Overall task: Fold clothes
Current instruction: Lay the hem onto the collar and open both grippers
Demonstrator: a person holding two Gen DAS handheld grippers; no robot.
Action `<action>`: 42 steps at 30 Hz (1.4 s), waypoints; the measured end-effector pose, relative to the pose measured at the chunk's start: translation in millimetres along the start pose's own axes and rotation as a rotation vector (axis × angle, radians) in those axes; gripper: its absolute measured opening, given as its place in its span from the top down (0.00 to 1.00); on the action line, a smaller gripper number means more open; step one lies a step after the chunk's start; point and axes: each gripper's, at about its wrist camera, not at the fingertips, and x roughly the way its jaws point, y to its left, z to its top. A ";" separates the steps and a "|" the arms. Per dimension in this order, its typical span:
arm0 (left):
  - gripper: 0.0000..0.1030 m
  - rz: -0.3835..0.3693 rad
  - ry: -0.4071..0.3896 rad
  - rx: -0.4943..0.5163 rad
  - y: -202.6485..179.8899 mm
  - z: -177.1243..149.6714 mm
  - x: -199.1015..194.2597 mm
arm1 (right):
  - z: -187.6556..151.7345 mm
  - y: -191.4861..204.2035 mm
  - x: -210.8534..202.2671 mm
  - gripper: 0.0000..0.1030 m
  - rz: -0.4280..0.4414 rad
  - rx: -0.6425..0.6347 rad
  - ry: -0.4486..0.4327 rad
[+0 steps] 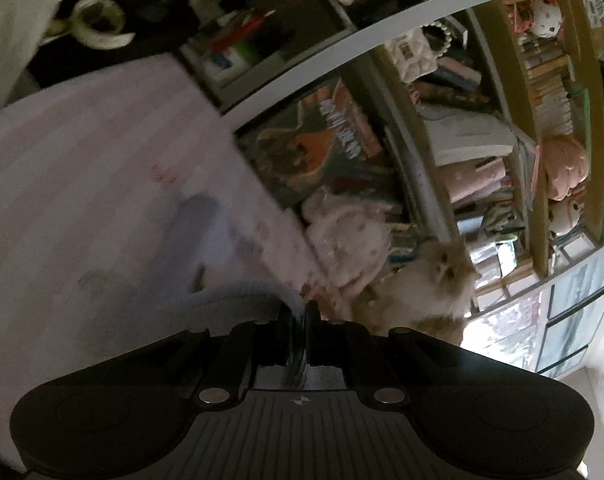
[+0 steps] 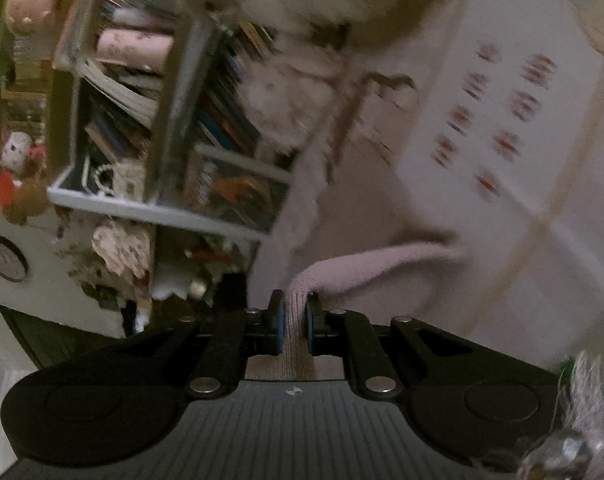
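Two grippers, the left gripper and the right gripper, are seen. One pale knitted garment is counted. One bookshelf is shown.

Both views dim, indoor. Strong motion blur throughout; bookshelf smeared. Daylight glare at window. Heavy fisheye curvature, dark vignette at corners.

Pale striped bed under a lavender knit garment.
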 end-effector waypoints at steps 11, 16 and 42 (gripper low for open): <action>0.96 0.060 0.072 0.003 16.3 42.2 69.8 | 53.2 7.8 75.8 0.91 -0.084 -0.001 -0.057; 0.96 0.114 0.104 0.000 27.5 51.0 98.3 | 66.2 3.4 106.5 0.91 -0.157 -0.034 -0.054; 0.59 0.364 0.197 0.608 11.6 39.8 135.3 | 64.0 14.3 172.4 0.48 -0.570 -0.708 0.025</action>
